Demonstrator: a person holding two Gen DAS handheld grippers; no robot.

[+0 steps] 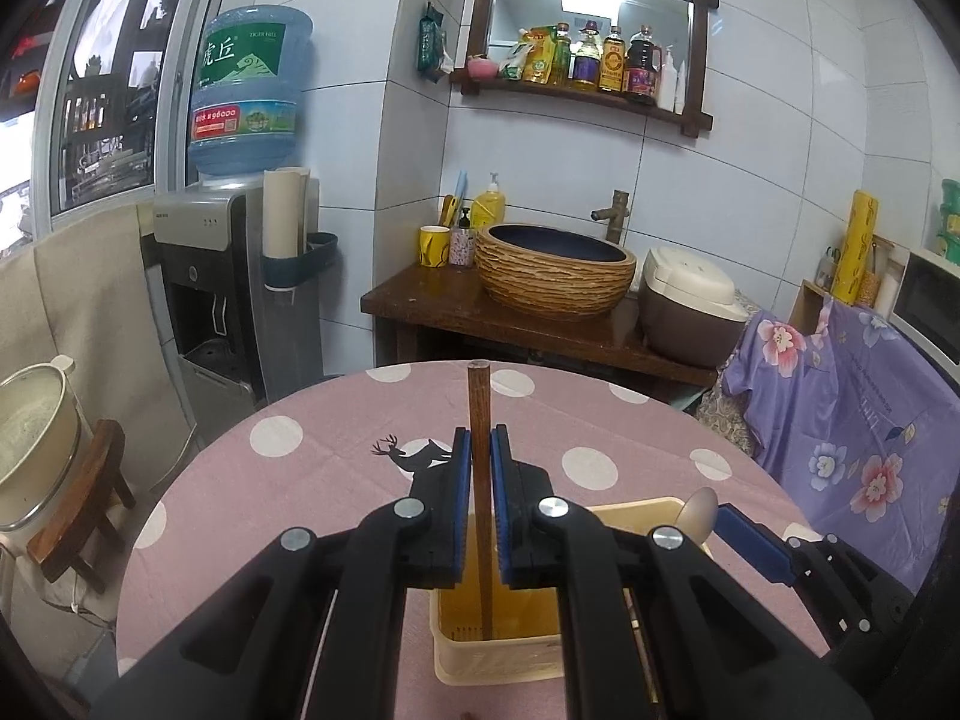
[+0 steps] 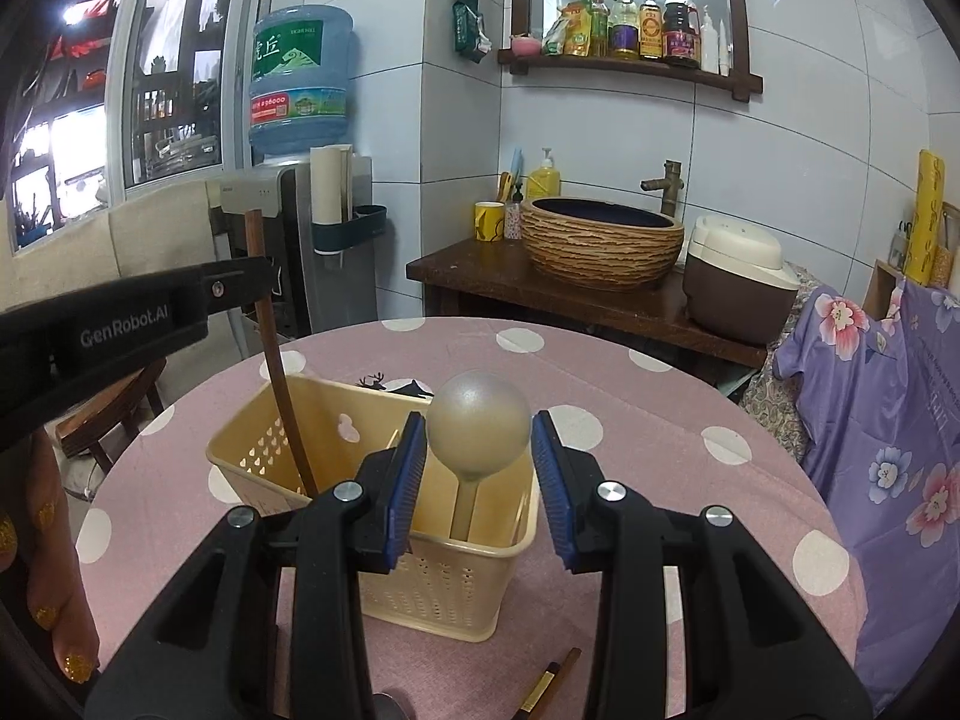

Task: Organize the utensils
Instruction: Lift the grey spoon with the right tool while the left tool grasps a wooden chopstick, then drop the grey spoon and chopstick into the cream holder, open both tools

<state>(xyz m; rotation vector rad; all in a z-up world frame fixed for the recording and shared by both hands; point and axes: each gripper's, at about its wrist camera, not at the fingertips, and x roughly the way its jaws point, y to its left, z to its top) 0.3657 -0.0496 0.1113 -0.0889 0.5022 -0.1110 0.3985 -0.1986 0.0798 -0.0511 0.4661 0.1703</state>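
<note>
A: Left wrist view: left gripper (image 1: 480, 480) clamped on a wooden chopstick (image 1: 480, 420), tip down inside the basket (image 1: 498, 660).

B: Right wrist view: right gripper (image 2: 478, 468) partly spread around a spoon (image 2: 478, 429), grip unclear. More chopsticks (image 2: 549, 684) left on the table (image 2: 660, 420).

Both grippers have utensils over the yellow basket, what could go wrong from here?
1. The left gripper is shut on a long wooden stick whose lower end is already in the utensil basket. Pushing on could tip or slide the light basket.
2. The spoon sits between the right gripper pads. Whether they press it is unclear, so it may drop crooked.
3. The grippers work close together and may collide.
</note>
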